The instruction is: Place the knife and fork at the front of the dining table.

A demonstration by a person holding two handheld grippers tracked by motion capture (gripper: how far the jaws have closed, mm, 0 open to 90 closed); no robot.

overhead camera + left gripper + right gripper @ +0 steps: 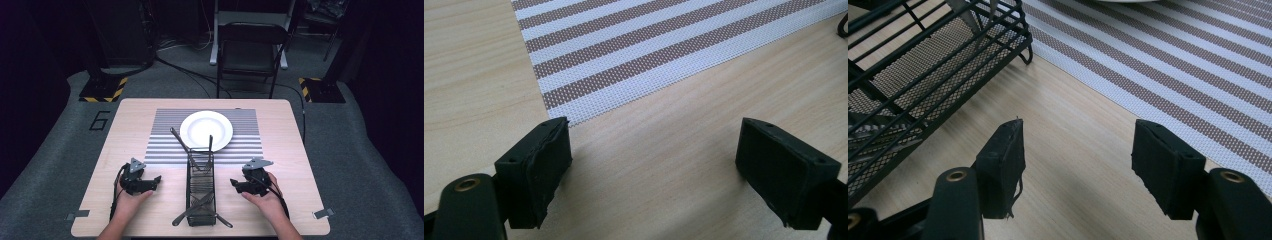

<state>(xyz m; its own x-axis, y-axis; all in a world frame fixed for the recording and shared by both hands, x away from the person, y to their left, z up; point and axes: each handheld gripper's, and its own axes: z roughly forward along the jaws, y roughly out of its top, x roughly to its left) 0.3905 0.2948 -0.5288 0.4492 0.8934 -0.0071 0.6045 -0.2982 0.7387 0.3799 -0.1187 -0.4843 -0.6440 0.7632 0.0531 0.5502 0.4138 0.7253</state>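
Two hand-held grippers rest low on the pale wooden table (295,150), one either side of a long black wire-mesh basket (200,192) that lies lengthwise at the table's middle, its near end close to the front edge. The left gripper (156,181) has its jaws spread wide apart over bare wood, nothing between them — the corner of the brown-and-white striped woven placemat (634,55) sits just ahead. The right gripper (234,184) is likewise spread and empty, the basket's wire side just to its left. Dark utensils (192,211) lie in the basket, handles poking past both ends. A round white plate (206,129) sits on the mat, beyond the basket. Open wood remains along both side edges.
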